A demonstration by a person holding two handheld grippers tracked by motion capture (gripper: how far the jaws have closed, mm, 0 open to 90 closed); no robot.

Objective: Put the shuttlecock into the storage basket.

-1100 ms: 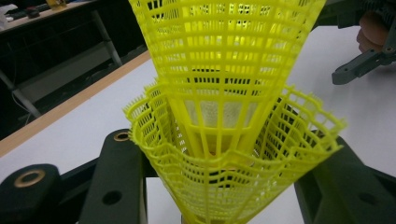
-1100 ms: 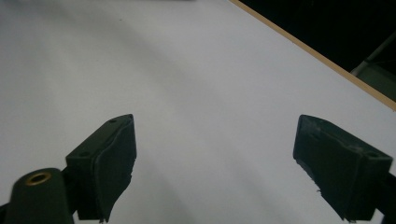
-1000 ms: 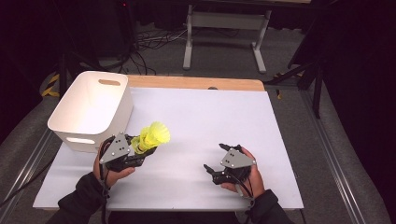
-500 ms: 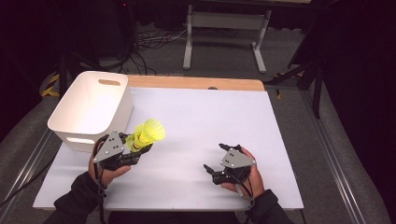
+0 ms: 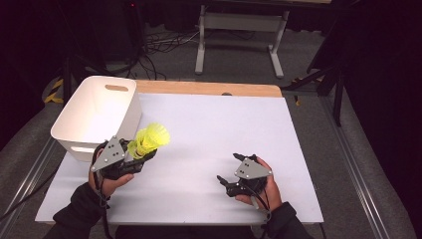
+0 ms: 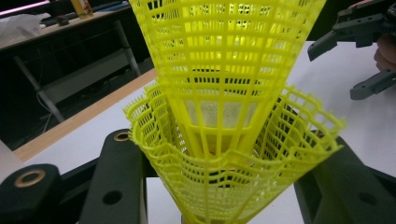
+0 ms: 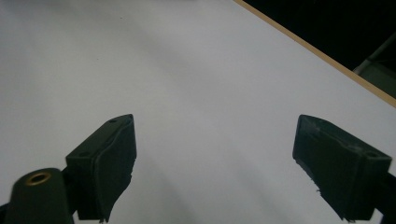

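Note:
Two yellow mesh shuttlecocks, one nested inside the other, are held above the white table by my left gripper, which is shut on them. In the left gripper view the stacked shuttlecocks stand between the two black jaws, skirts flaring upward. They hang just off the near right corner of a white bin. My right gripper rests low over the table near the front, open, with nothing between its jaws; in the right gripper view my right gripper looks along bare white tabletop.
The white bin with handle slots stands at the table's left side. The table's wooden far edge runs along the back. Beyond it a metal stand and cables lie on the dark floor.
My left gripper has drifted slightly left and toward the bin with the shuttlecocks. The right gripper has stayed in place.

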